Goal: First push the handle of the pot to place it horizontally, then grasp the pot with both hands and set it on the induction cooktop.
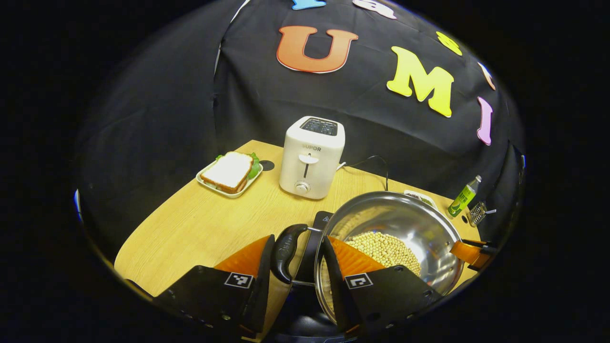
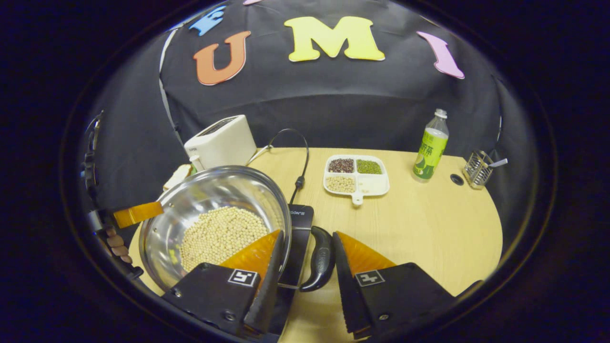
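On the wooden table (image 2: 429, 228), your pot (image 2: 209, 209) of beans sits over the induction cooktop (image 2: 298, 228). Your left gripper (image 1: 298, 267) and right gripper (image 2: 307, 259) each straddle a side handle, fingers spread, no clear squeeze. Toaster (image 1: 312, 157) and sandwich plate (image 1: 228, 174) sit behind.
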